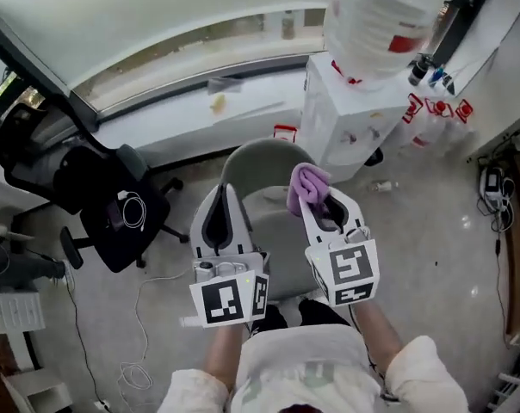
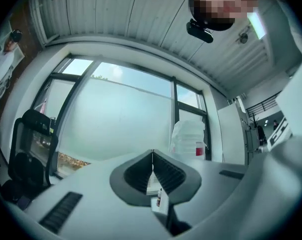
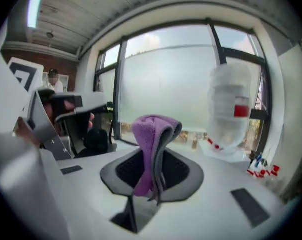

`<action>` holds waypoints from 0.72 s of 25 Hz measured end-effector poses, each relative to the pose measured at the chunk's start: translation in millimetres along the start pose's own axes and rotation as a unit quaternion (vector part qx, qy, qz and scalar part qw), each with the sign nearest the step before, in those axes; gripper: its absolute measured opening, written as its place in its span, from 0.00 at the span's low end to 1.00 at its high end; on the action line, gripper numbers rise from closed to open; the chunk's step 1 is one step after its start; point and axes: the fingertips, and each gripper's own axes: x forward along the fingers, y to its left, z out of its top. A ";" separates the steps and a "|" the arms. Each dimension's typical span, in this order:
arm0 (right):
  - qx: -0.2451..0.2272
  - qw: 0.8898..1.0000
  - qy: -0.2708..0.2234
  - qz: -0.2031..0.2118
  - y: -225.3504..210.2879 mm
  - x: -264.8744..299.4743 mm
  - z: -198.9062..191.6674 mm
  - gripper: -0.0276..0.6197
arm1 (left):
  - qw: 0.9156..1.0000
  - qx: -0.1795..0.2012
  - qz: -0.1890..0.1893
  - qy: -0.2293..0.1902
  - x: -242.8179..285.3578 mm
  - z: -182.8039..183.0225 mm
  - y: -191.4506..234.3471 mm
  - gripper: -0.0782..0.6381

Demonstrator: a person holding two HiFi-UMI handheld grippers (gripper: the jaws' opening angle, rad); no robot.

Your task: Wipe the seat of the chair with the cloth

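A black office chair [image 1: 112, 218] and water dispenser [image 1: 346, 114] stand by frosted windows [image 3: 166, 79].

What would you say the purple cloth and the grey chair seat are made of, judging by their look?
The cloth looks like soft microfibre or terry: fuzzy matt purple pile, folding limply. The chair seat looks like smooth moulded plastic, matt grey, no visible seams, though I cannot be sure.

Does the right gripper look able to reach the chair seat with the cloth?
Probably yes: the right gripper, shut on the cloth, hangs above the seat, and nothing visible lies between.
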 end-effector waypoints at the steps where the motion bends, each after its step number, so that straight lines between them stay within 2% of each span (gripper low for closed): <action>1: -0.003 0.999 -0.034 -0.002 5.3 -14.9 25.0 0.18 | 1.000 0.007 -0.007 -0.003 -2.5 13.5 -6.2 0.13; 4: -0.022 0.993 -0.120 -0.006 14.5 -51.4 84.3 0.18 | 0.999 0.027 -0.024 -0.029 -3.5 55.0 -24.1 0.13; 8: -0.023 0.984 -0.179 -0.013 14.1 -76.5 121.3 0.18 | 0.994 0.055 -0.047 -0.083 -10.3 103.8 -44.0 0.13; 12: -0.028 0.980 -0.198 -0.019 10.8 -88.7 133.2 0.18 | 0.992 0.071 -0.056 -0.092 -18.2 114.9 -52.0 0.13; 18: -0.015 0.981 -0.194 -0.021 5.3 -89.3 129.7 0.18 | 0.990 0.086 -0.050 -0.103 -30.6 126.1 -52.2 0.13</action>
